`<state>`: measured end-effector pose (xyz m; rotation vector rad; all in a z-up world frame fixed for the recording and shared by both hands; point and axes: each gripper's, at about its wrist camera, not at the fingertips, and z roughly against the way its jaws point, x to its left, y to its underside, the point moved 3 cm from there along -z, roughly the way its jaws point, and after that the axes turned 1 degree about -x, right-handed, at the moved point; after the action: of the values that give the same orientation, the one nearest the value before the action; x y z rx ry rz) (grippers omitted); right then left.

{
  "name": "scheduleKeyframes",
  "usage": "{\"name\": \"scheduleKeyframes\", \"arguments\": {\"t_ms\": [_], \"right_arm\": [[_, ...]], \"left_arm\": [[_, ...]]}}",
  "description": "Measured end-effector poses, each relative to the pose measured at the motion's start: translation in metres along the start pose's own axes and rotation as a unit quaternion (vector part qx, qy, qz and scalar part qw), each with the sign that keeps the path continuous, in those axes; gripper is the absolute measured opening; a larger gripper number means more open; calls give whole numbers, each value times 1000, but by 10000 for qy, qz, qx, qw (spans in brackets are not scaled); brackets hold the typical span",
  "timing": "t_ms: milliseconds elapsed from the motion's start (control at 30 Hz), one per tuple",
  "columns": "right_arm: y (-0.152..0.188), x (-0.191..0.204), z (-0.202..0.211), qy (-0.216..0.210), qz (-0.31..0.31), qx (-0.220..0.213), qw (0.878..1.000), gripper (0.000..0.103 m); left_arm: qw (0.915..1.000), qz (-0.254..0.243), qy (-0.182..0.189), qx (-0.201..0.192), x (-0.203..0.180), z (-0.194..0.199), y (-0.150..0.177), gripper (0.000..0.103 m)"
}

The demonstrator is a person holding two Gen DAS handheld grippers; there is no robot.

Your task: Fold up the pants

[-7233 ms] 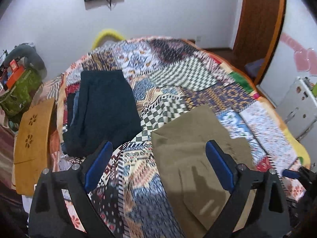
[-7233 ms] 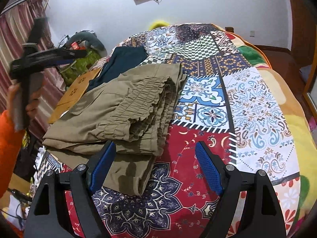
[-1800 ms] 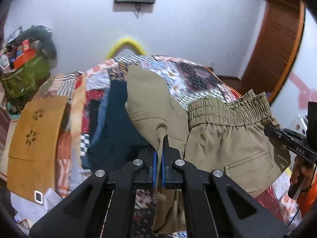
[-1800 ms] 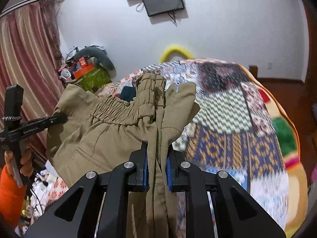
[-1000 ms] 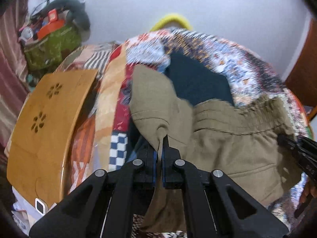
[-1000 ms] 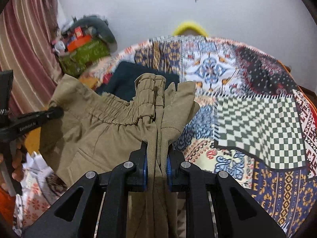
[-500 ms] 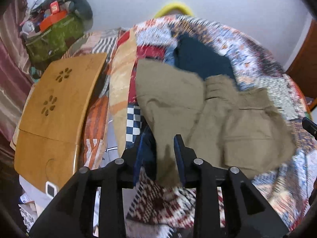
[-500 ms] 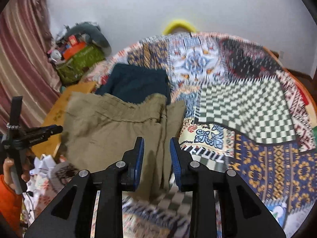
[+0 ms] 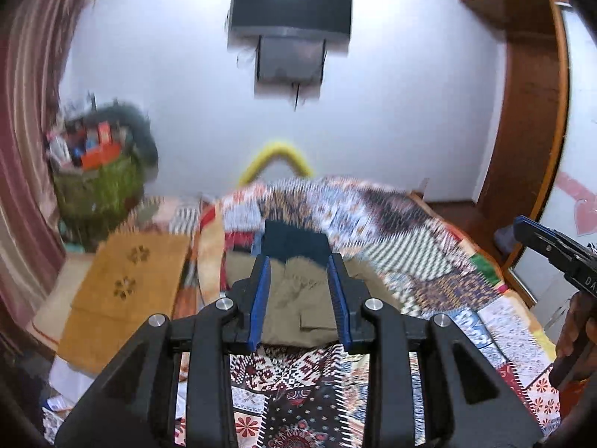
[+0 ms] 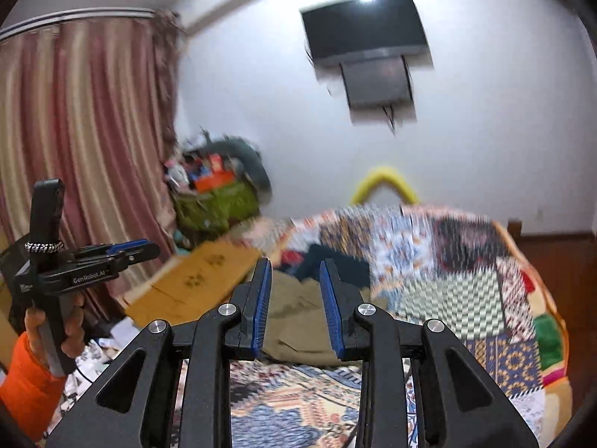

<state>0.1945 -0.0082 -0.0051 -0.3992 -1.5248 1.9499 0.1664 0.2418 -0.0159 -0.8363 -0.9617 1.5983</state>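
Note:
The khaki pants (image 9: 298, 306) lie folded in a heap on the patchwork quilt (image 9: 429, 261), just in front of a folded dark navy garment (image 9: 294, 240). My left gripper (image 9: 298, 261) hangs above and short of the pants, open part way, with nothing between its blue pads. In the right wrist view the khaki pants (image 10: 294, 317) show behind my right gripper (image 10: 294, 263), which is also open and empty. The left gripper (image 10: 145, 248) appears at the left of that view, held by a hand in an orange sleeve. The right gripper's tip (image 9: 526, 226) shows at the right of the left wrist view.
A wooden lap board (image 9: 127, 291) leans off the bed's left side over floor clutter. A green bag (image 9: 97, 183) piled with things stands by the striped curtain (image 10: 86, 130). A television (image 9: 291, 26) hangs on the far wall, and a wooden door frame (image 9: 533, 130) stands at the right.
Both grippers have opened and let go of the khaki pants, then risen and drawn back. The pants now lie on the quilt beside the navy garment.

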Motion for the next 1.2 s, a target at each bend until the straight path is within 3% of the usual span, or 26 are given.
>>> {"name": "scheduleKeyframes", "arguments": {"t_ms": [133, 267, 367, 433, 500, 633, 700, 1200], "right_arm": [[-4, 40, 48, -72, 286, -508, 9983, 26], [1, 62, 73, -80, 396, -778, 9961, 27], [8, 71, 88, -92, 362, -921, 9950, 42], [12, 74, 93, -2, 329, -976, 9947, 61], [16, 75, 97, 151, 346, -1022, 9940, 70], [17, 75, 102, 411, 327, -1099, 9926, 97], [17, 74, 105, 539, 345, -1157, 9912, 103], [25, 75, 112, 655, 366, -1103, 9911, 103]], "left_arm": [[9983, -93, 76, -568, -24, 64, 2, 33], [9951, -132, 22, -982, -40, 111, 12, 47], [9924, -205, -29, -1209, -50, 134, 21, 65], [9917, -177, -47, -1271, -53, 144, 26, 73], [9917, -185, -67, -1270, -55, 148, 30, 83], [9911, -170, -128, -1316, -58, 155, 34, 95], [9906, -182, -119, -1354, -61, 159, 37, 99], [9896, -164, -33, -1429, -68, 168, 42, 102]]}}
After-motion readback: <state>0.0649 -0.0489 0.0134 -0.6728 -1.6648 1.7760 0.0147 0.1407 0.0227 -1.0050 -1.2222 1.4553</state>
